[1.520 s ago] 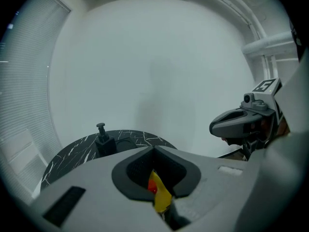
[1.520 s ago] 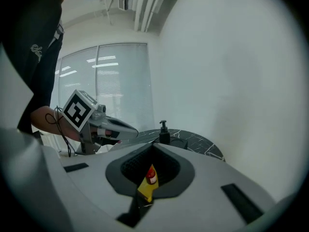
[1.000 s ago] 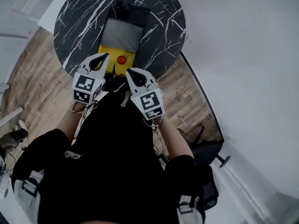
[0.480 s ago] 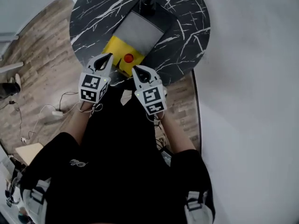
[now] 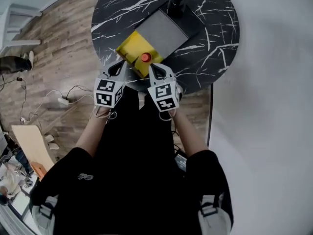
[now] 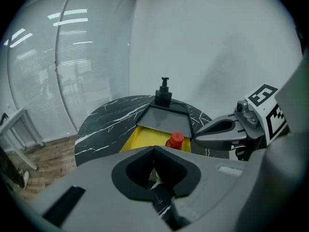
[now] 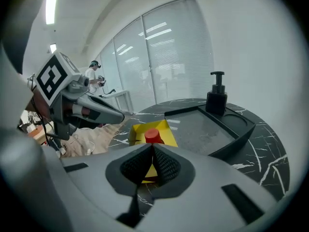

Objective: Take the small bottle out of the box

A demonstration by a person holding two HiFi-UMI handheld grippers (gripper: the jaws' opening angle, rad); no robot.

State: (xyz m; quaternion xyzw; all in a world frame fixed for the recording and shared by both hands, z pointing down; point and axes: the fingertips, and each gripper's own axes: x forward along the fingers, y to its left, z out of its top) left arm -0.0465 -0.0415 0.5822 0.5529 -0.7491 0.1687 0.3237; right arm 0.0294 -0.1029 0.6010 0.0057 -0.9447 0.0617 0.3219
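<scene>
Table: round top [image 5: 210,33], black stone look with thin white veins, glossy.
Box: yellow [image 5: 132,49], flat-sided and matte, lying slantwise near the table's 6 o'clock edge.
Small bottle: it stands in the box's near end; only its round red cap [image 5: 145,58] shows, and the body is probably sunk inside the box.
Tray: dark rim with a dull grey rectangular floor [image 5: 164,31], touching the box at the box's 1 o'clock.
Pump dispenser: black, squarish with a thin nozzle [image 5: 176,6], at the tray's far end.
Left claw: my left gripper [image 5: 117,68] has its grey moulded jaws pressed together on nothing, just at 8 o'clock of the cap.
Right claw: my right gripper [image 5: 155,71] has its ribbed pads closed tip to tip, empty, at 5 o'clock of the cap.
Change: since a second ago the table has slid rightward in the head view, and both my claws now sit closer to the box's near end.
</scene>
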